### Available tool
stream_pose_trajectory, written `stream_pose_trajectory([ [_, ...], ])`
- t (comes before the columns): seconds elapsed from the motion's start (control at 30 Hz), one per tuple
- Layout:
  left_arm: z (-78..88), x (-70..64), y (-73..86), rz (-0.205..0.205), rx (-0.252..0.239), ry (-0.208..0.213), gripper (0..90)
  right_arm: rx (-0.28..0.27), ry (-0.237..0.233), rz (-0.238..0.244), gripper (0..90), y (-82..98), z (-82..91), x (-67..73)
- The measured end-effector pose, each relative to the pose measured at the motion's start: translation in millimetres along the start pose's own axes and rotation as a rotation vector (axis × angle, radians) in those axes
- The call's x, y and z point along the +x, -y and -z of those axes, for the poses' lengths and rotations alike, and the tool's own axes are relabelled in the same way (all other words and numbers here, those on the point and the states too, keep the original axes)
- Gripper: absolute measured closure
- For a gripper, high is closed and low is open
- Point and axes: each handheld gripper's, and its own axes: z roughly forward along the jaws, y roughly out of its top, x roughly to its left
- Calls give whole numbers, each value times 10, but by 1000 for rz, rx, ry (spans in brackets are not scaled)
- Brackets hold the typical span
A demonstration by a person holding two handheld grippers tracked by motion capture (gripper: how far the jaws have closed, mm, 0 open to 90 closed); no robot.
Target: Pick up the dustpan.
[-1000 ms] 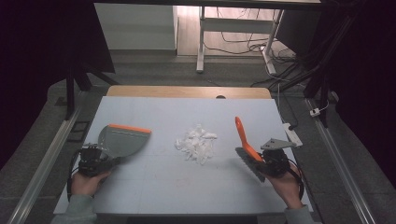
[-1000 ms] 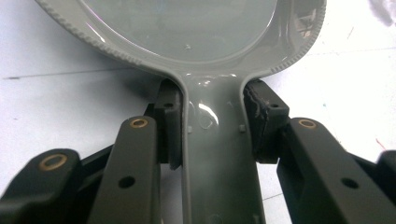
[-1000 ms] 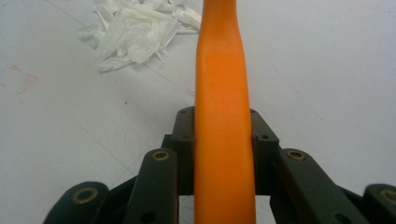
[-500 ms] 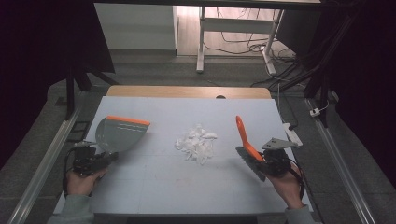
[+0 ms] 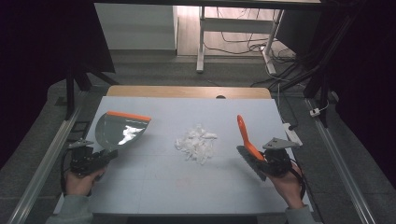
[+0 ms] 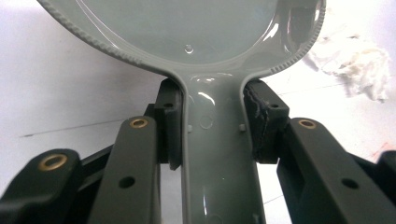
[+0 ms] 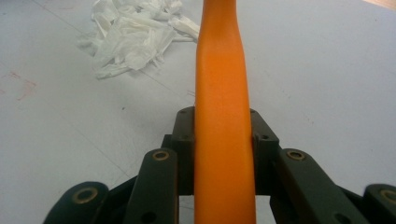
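The left gripper (image 5: 100, 158) is clamped on the grey handle of a dustpan (image 5: 122, 131), its pads pressing the handle from both sides in the left gripper view (image 6: 217, 140). The right gripper (image 5: 266, 163) is clamped on the orange handle of a brush (image 5: 246, 140), seen running up between its jaws in the right gripper view (image 7: 222, 116).

A heap of white paper scraps (image 5: 196, 142) lies at the middle of the table (image 5: 187, 196), between the two tools and apart from both. Nothing stands between either tool and the heap.

The dustpan sits at the table's left side. Its long axis runs from the handle up and to the right, with the orange lip at the far end. The brush is at the right side. Its handle slants up and away toward the far left, and the dark bristles are at the near end by the gripper.
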Motion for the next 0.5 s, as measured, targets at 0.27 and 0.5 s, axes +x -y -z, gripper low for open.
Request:
stream_pose_trajectory([
  [0.27, 27, -45, -13, -30, -23, 37, 613, -1, 1, 2, 703, 0, -2, 0],
  [0.5, 34, -123, -29, -63, -29, 63, 613, 0, 2, 2, 702, 1, -5, -1],
])
